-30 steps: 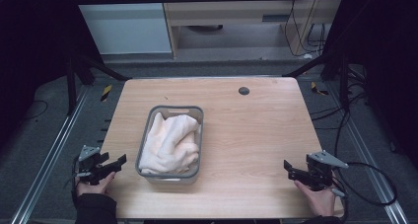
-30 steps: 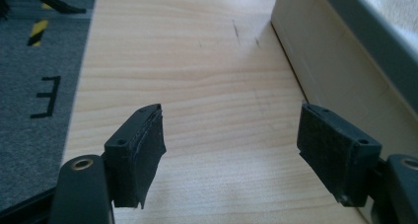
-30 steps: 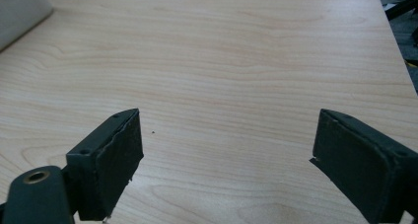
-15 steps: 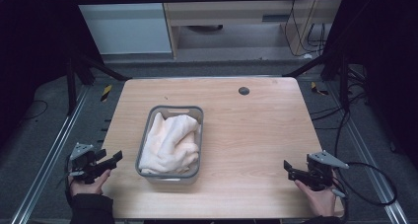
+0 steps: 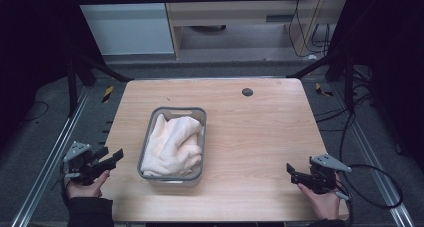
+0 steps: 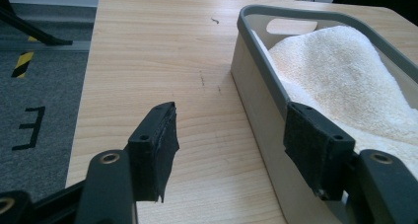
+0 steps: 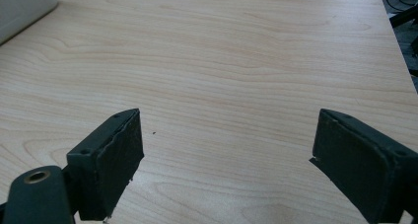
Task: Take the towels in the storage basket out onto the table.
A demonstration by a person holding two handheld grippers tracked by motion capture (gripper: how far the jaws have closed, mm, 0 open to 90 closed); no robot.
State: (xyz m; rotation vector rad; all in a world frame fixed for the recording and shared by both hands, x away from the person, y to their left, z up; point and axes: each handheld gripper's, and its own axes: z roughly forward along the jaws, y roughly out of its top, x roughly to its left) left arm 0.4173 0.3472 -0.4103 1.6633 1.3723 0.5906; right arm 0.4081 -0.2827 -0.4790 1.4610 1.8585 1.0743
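From the high view, there's a wooden table (image 5: 260,132) with a grey bin (image 5: 173,143) sitting a bit left of centre, and a cream towel (image 5: 172,146) bunched up inside it, filling most of the bin. The left gripper (image 5: 112,158) is at the near left corner, just off the table's left edge, jaws pointing right toward the bin but well clear of it. Its jaws have just been closing somewhat, with nothing between them, and they're still parted. The right gripper (image 5: 294,172) is at the near right corner over the tabletop, pointing left, well apart from the bin. There's a small dark round hole (image 5: 247,92) in the table near the far edge.

Left gripper view: the left gripper (image 6: 244,145) has both black pads spread with bare wood showing between them. The bin (image 6: 263,81) is on the right of this picture, its grey rim running up right beside the right-hand jaw; can't tell whether the pad touches the wall or just sits in front of it. The towel (image 6: 340,71) is heaped up past the rim inside. Nothing gripped here.

Right gripper view: the right gripper (image 7: 226,150) has its jaws standing wide, only plain table (image 7: 236,61) between them and nothing held. A pale corner of the bin (image 7: 19,7) pokes in at the far left, well away from the jaws.
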